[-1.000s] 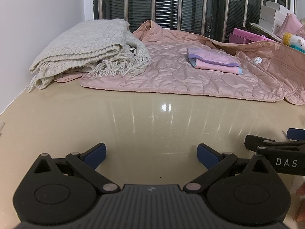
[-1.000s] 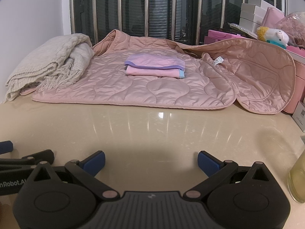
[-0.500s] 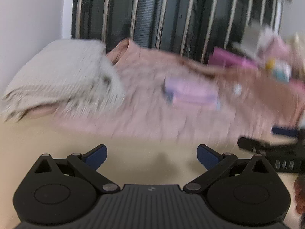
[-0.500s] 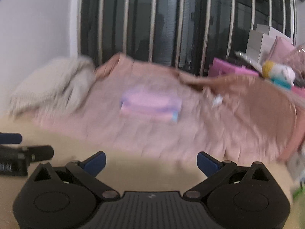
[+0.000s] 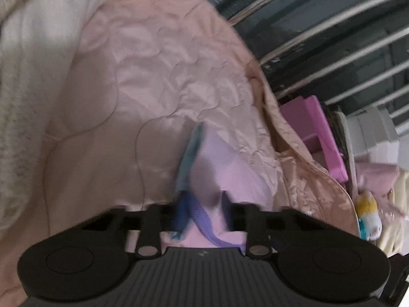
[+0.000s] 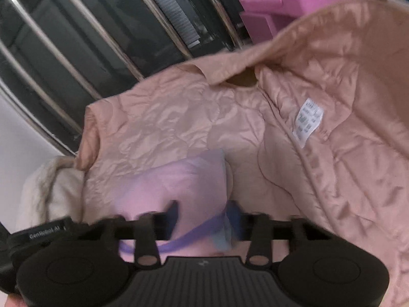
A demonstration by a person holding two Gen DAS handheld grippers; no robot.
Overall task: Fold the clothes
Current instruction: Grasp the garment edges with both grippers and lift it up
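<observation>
A small folded garment, pink and lilac with a light blue edge (image 5: 225,176), lies on the spread pink quilted jacket (image 5: 143,81). My left gripper (image 5: 202,212) has its fingers drawn close on the near end of the folded garment. The same garment shows in the right wrist view (image 6: 184,184), where my right gripper (image 6: 204,217) is closed on its other near end, with a lilac band and blue edge between the fingers. The quilted jacket (image 6: 332,153) with its white care label (image 6: 308,122) fills that view. Both views are blurred.
A cream knitted blanket (image 5: 28,76) lies left of the jacket and shows in the right wrist view (image 6: 48,194). Pink boxes (image 5: 319,133), white boxes (image 5: 375,133) and a soft toy (image 5: 368,217) stand at the right. A barred dark window (image 6: 102,38) is behind.
Both grippers moved from above the bare tabletop forward over the jacket, tilted down, and closed from wide open onto the small folded garment.
</observation>
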